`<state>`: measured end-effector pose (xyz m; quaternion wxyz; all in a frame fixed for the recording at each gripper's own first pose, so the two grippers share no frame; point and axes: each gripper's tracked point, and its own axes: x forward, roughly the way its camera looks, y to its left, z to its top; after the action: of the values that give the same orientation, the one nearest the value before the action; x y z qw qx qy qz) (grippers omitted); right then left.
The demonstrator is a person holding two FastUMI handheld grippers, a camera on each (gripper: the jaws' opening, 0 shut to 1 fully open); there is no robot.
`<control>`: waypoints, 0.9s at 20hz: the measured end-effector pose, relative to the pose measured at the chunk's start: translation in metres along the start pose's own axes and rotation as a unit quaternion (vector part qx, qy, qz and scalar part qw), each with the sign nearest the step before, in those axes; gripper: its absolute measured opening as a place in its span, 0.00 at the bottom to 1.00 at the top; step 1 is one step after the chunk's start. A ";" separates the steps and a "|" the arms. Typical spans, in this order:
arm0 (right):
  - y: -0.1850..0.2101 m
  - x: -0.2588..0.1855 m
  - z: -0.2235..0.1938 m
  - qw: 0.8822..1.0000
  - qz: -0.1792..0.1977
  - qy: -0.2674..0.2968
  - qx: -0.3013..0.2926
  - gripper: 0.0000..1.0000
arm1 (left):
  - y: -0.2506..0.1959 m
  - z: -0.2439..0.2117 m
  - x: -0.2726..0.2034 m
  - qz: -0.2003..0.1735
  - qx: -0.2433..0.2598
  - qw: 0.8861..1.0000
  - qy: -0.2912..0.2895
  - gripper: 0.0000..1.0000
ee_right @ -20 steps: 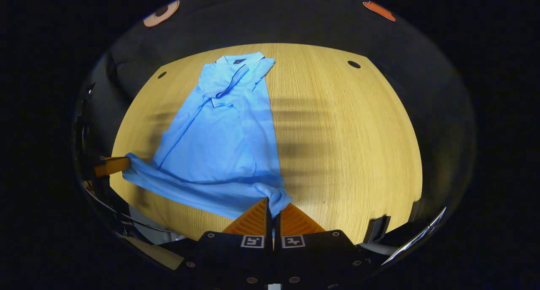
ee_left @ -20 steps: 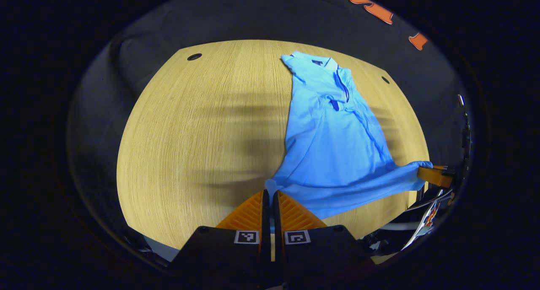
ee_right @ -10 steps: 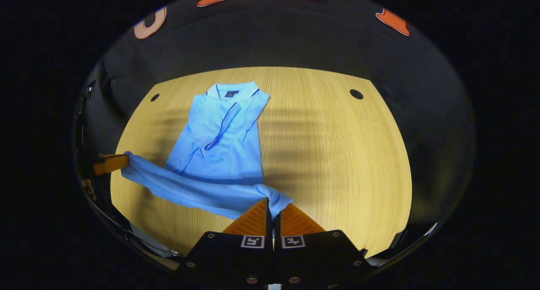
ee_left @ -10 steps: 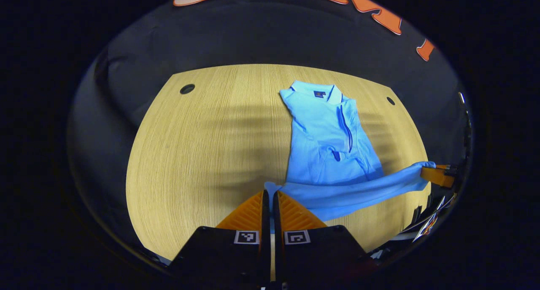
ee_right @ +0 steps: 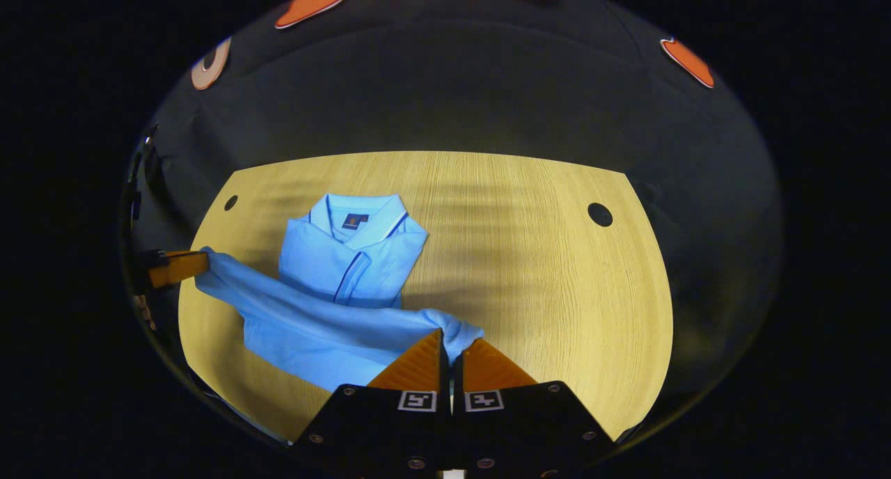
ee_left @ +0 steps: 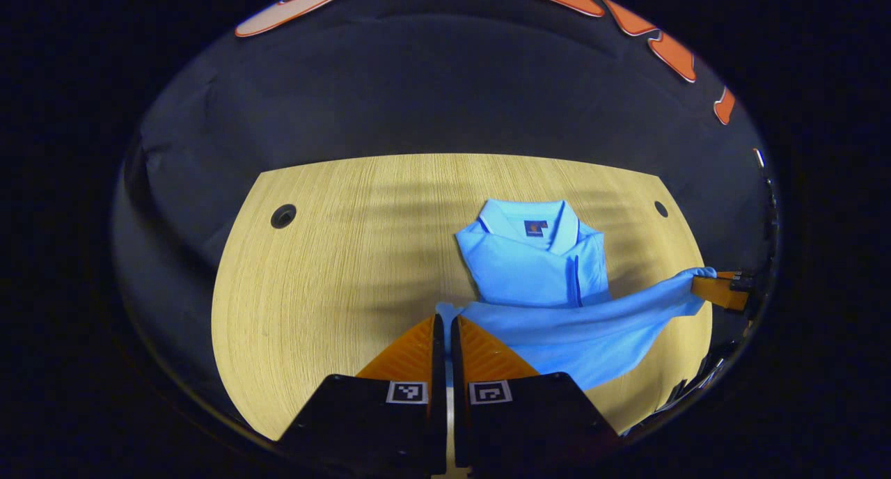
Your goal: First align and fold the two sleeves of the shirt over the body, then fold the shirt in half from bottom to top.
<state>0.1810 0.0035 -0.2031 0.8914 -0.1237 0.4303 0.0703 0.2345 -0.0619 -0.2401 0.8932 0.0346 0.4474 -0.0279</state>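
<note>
sleeves lie folded over the body. left gripper (ee_left: 443, 326) clamped on one hem corner of shirt (ee_left: 536, 270), right gripper (ee_right: 451, 340) clamped on the other; hem is lifted over the wooden surface (ee_left: 334, 270) toward the collar. bottom-to-top fold under way, not yet laid down.

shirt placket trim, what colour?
Dark blue piping along the placket of the light blue shirt; clearest in the right gripper view.
</note>
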 end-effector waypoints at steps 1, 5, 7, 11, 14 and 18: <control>-0.004 0.005 0.006 1.000 0.000 0.003 0.004 0.01 | 0.001 0.006 0.007 0.004 -0.003 1.000 0.002 0.08; -0.008 0.034 0.036 1.000 0.006 -0.002 0.015 0.00 | 0.007 0.025 0.038 0.012 -0.015 1.000 0.009 0.08; -0.008 0.051 0.048 1.000 0.005 -0.007 0.010 0.00 | 0.013 0.033 0.054 0.021 -0.016 1.000 0.010 0.08; -0.004 0.088 0.049 1.000 0.009 0.002 0.005 0.01 | 0.024 0.037 0.087 0.039 -0.016 0.999 0.016 0.08; -0.006 0.107 0.051 1.000 -0.008 -0.003 0.005 0.02 | 0.028 0.038 0.101 0.050 -0.022 0.999 0.007 0.09; -0.009 0.108 0.054 1.000 -0.014 -0.009 0.020 0.22 | 0.038 0.039 0.102 0.058 -0.028 0.998 -0.006 0.24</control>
<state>0.2907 0.0125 -0.2541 0.8985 -0.1108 0.4217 0.0501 0.3299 -0.0298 -0.2975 0.8967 0.0354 0.4397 0.0361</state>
